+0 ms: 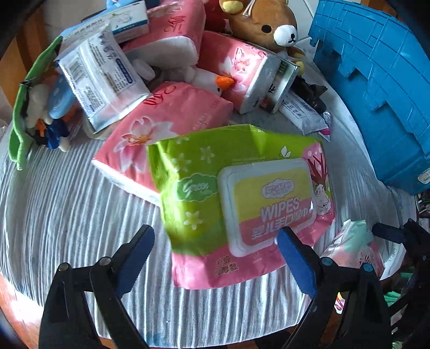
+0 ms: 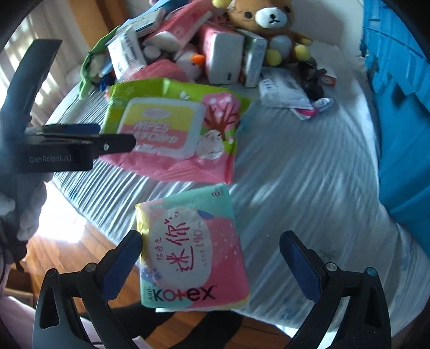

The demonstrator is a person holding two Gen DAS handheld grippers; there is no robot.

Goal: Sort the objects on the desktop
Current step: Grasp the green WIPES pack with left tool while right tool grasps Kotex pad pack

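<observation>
While both claws stand spread and empty, the sorting stock lies as follows on the striped grey surface (image 1: 53,204).

Item one: wipes pack (image 1: 242,198), green and pink with a rigid flip lid, lying flat near the front edge and partly overlapping a pink tissue pack (image 1: 150,139). The left claw (image 1: 215,257) angles down at it, straddling its near end with no pad pressing on it; judged the next pick for this hand.

Item two: Kotex pack (image 2: 190,257), small and soft, overhanging the front edge. The right claw (image 2: 212,263) brackets it, the left pad about at its edge, the right pad well apart from it; nothing is pinched.

Item three: unsorted heap at the rear, comprising further tissue packs, a white barcoded pack (image 1: 99,80), a bear plush (image 1: 266,24) and a duck plush (image 1: 212,79), tumbled against one another.

Item four: blue crate (image 1: 376,88), at the right margin, probably the receiving bin, which would explain the two front packs being addressed first.
</observation>
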